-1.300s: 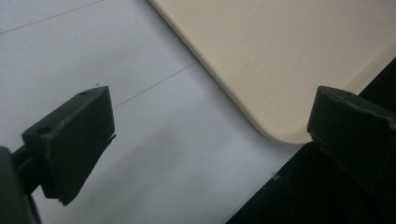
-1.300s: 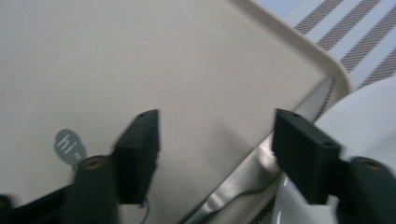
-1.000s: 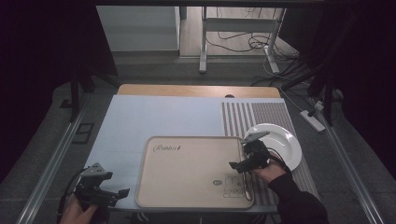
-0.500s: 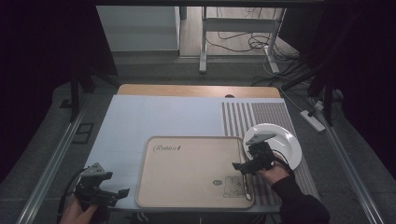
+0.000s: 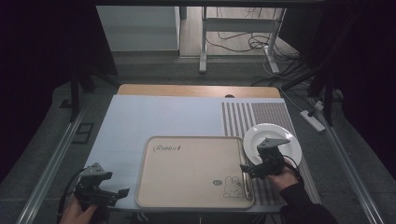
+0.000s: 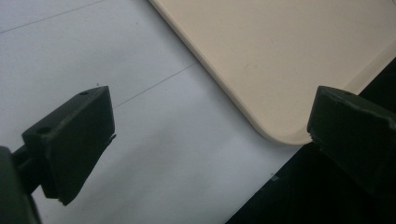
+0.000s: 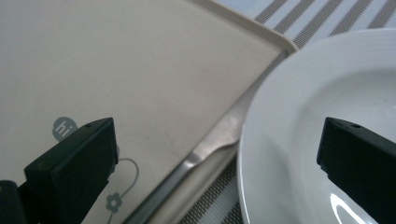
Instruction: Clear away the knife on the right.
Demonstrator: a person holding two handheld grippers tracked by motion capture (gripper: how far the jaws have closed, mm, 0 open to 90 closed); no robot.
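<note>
left gripper [image 5: 122,191]: bottom left of the high view, jaws spread wide with nothing between them, hanging over the pale blue table mat [image 5: 154,119] just off the tray's near-left corner

tray [image 5: 194,170]: beige, rabbit print in 1 corner, sits lower middle of the high view, flat on the mat

metal utensil handle [image 7: 201,156]: lies along the tray's right rim in the right gripper view, can't tell which utensil it is

right gripper [image 5: 243,169]: lower right, jaws released and empty, straddling the tray rim and the plate edge

white plate [image 5: 273,140]: right of the tray on the striped placemat [image 5: 247,116], edge just beside the tray rim
</note>
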